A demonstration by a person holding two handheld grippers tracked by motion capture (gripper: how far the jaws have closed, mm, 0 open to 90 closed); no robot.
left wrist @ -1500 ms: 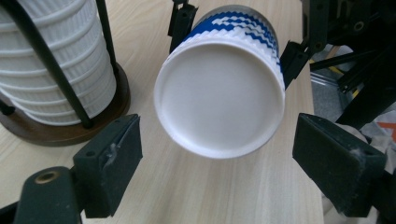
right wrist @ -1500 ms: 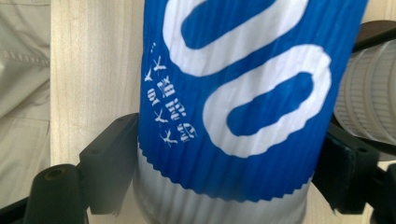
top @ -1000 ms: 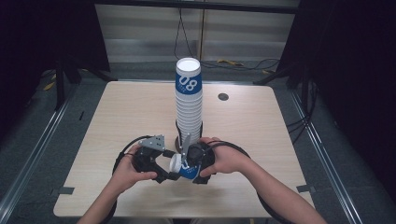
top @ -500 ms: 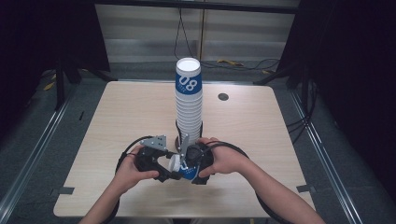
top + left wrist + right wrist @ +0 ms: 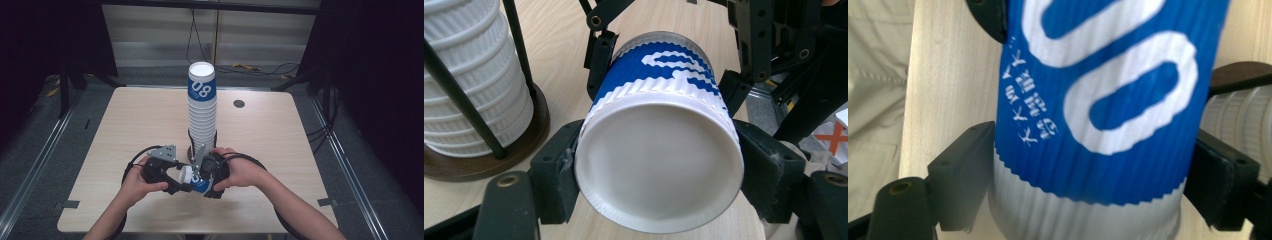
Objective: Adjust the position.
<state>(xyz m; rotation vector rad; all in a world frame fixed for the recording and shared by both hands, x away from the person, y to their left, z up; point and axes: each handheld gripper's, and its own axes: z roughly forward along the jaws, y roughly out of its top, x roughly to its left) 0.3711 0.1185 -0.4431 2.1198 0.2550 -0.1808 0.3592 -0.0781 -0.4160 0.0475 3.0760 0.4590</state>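
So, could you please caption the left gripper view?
Both grippers clamp one blue-and-white paper cup beside the cup stack.

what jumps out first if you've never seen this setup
The tall stack of white cups, topped by a blue one, stands in a rack mid-table. Just in front of it, near the table's front edge, both hands press their grippers onto one blue-and-white cup lying sideways: left gripper at its white end, right gripper around its body.

Ribbed matt paper cup, matt black plastic jaws, pale smooth wood-grain table
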